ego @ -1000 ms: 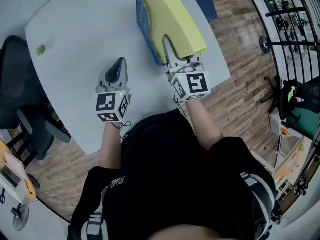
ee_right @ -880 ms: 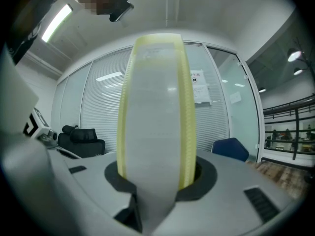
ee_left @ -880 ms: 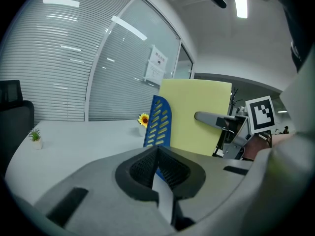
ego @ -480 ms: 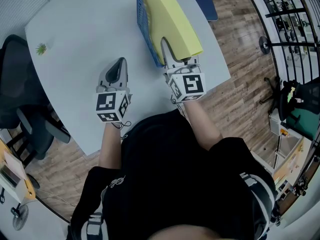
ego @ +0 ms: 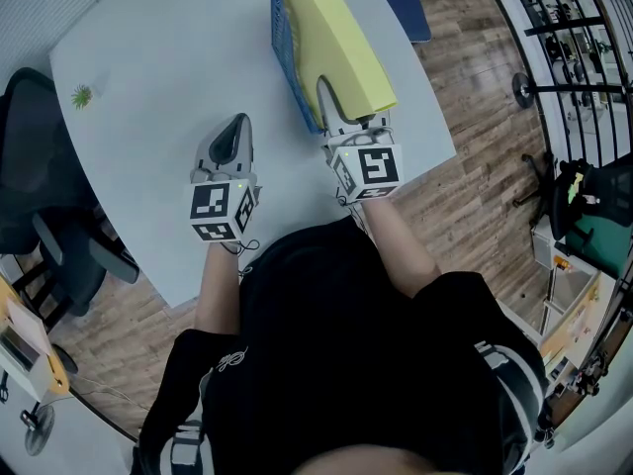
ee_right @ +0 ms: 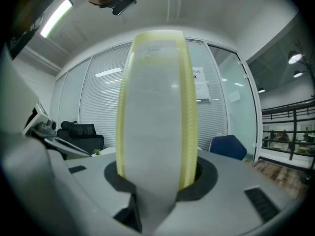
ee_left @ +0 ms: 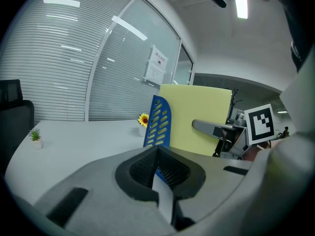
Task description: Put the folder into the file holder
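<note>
Right gripper (ego: pixel 334 107), centre frame, clamps near edge of yellow folder (ego: pixel 336 38), holding it on edge, tilted over blue holder (ego: pixel 283 43) at top centre, likely for sliding in. Left gripper (ego: pixel 233 139) closed, empty, idle above table (ego: pixel 148 77), centre left.

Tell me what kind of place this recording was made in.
Most likely an office or meeting room: glass partition walls with slatted blinds, a black office chair beside the white table, and a blue file holder standing on that table.
</note>
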Motion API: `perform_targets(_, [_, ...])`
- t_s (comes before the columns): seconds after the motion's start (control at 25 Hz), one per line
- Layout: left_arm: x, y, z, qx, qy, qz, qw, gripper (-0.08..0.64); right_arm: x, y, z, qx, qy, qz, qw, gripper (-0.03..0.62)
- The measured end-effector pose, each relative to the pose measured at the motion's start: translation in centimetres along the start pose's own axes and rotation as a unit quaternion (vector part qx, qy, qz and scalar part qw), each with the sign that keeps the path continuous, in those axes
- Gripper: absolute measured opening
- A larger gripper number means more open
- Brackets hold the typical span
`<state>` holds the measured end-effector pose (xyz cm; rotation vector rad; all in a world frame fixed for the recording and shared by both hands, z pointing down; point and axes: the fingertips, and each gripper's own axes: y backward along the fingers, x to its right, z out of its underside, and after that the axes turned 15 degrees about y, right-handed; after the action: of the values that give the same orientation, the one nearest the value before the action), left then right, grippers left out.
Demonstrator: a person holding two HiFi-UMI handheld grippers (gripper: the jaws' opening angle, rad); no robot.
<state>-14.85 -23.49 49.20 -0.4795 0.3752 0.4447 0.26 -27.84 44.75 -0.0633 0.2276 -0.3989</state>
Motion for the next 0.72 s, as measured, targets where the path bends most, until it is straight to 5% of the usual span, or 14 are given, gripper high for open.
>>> perform_targets(0.72, [0.2, -0.2, -0.1, 0.0, -0.001, 0.004, 1.0, -0.002, -0.4, -0.3, 1.2, -0.015, 0.006, -0.003, 1.0, 0.164])
